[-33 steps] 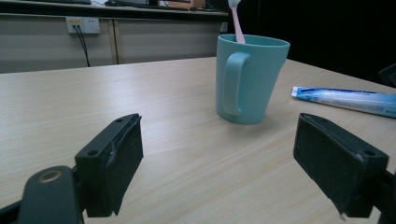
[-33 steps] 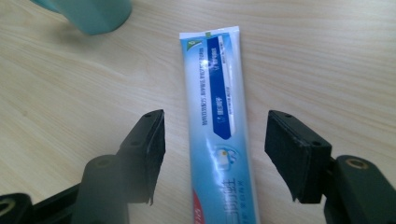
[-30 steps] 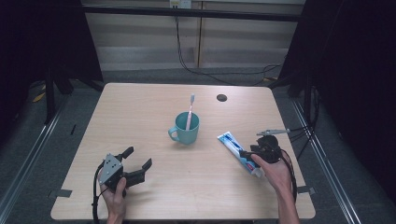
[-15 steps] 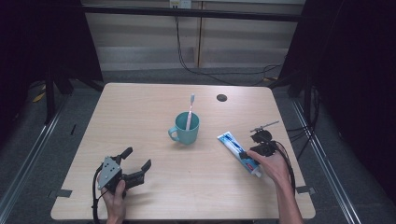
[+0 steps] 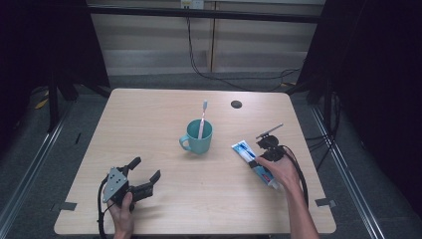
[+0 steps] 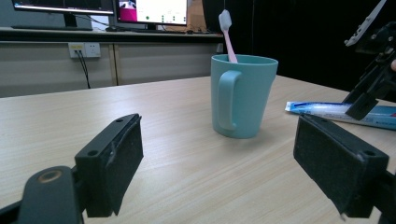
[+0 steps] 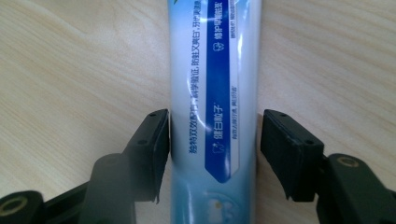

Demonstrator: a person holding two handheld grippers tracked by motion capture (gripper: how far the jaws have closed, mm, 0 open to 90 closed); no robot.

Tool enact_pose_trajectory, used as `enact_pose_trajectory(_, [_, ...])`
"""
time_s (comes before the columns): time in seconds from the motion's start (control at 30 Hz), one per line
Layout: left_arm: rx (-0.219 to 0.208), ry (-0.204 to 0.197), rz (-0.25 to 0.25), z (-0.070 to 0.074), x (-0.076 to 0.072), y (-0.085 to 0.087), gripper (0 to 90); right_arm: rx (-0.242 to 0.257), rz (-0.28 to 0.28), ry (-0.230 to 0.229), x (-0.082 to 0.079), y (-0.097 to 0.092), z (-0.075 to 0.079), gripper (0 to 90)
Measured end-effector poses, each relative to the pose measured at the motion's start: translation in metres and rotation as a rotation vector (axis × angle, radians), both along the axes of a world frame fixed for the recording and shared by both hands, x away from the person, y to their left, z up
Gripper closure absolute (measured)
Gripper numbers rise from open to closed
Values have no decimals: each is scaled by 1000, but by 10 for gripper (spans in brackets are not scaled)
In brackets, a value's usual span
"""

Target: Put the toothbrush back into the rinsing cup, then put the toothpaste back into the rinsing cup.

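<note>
Right gripper (image 5: pixel 255 163) sits straddled over the toothpaste tube (image 5: pixel 246 151), which lies flat on the wooden table (image 5: pixel 159 114), just to the right of the teal mug (image 5: pixel 197 140). Its jaws have just been closing with the tube between them. In the right gripper view one pad (image 7: pixel 158 144) looks about touching the tube's edge; the other stands slightly off, so I judge no firm grip yet. I came across the tube's width, presumably because that is the narrow way to pinch it.

Left gripper (image 5: pixel 145 175) rests below-left of the mug, jaws wide, holding nothing, probably waiting.

Tube: glossy, soft-looking, blue-and-white print. Mug: matte, smooth, with a pink toothbrush (image 5: pixel 202 118) leaning upright inside. Pads: black, rubbery.
</note>
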State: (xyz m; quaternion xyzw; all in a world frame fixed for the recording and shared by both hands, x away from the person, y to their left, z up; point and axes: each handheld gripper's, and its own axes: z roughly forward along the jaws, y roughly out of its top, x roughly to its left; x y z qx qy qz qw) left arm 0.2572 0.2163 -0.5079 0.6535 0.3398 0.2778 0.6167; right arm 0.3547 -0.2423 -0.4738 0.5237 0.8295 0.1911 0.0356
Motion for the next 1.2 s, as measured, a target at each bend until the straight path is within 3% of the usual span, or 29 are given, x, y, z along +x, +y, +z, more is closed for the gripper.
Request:
enact_pose_trajectory(0.2, [-1,-2,1,0,0,-1,158,-6,-2,8,0,1,-1,462])
enact_pose_trajectory(0.53, [4,-3,-7,0,0,0,158,-80,13,26,3,10,0,498])
enact_pose_trajectory(0.73, [2,0,-7,0,0,1,158,-88,19,71,9,10,3,564])
enact_pose_trajectory(1.0, [4,0,-13,0,1,1,158,-67,-9,87,8,8,6,678])
enact_pose_trajectory(1.2, [-5,0,-12,0,0,1,158,-15,-34,98,7,4,7,710])
